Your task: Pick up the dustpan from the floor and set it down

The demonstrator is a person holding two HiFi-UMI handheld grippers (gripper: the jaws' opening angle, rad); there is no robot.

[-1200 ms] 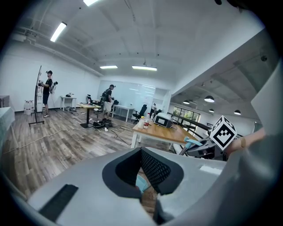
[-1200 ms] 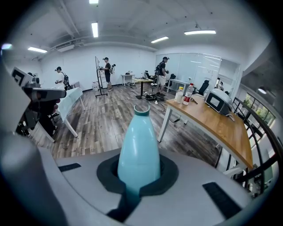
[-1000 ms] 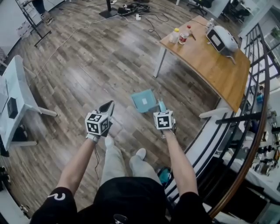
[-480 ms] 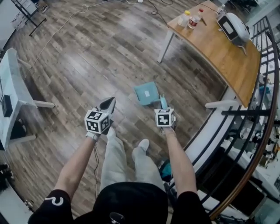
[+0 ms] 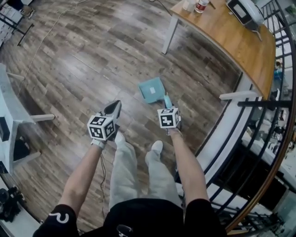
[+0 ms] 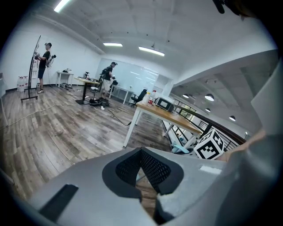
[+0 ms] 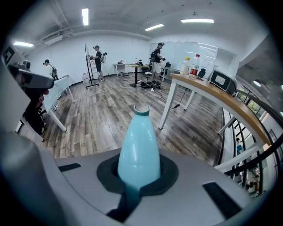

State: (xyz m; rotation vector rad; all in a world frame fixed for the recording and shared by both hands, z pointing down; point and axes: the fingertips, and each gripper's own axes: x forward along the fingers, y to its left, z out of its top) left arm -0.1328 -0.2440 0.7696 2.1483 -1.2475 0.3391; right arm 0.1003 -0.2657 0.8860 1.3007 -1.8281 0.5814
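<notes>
Dustpan (image 5: pixel 151 89), teal plastic, sits out in front of the person's feet over the wood-plank floor (image 5: pixel 83 65), its square pan pointing away and to the left. Its handle (image 5: pixel 167 101) runs back into the right claw (image 5: pixel 167 105), which is clamped on it. In the right gripper view the rounded handle (image 7: pixel 138 150) stands straight up out of the dark pads, with its ringed end on top and the right claw (image 7: pixel 138 178) closed tight round its lower part. From the head view I cannot tell whether the pan rests on the boards or hangs just above them.

The left claw (image 5: pixel 113 110) is well apart from the dustpan, to its left, pointing forward and down. Its own view shows the left claw (image 6: pixel 141 153) with the tips of its ribbed pads together and nothing between them. Past it on the right a sliver of teal (image 6: pixel 180 149) shows beside the right gripper's marker cube (image 6: pixel 211 145).

Both forearms reach down from a black top, and the person's pale shoes (image 5: pixel 156 147) stand between the two marker cubes. On the far right is a wooden desk (image 5: pixel 231 41) on white legs, carrying bottles (image 5: pixel 200 5) and a white device (image 5: pixel 247 9). A dark railing (image 5: pixel 259 139) curves along the right side. Far across the room other people (image 7: pixel 155 55) stand by more desks.
</notes>
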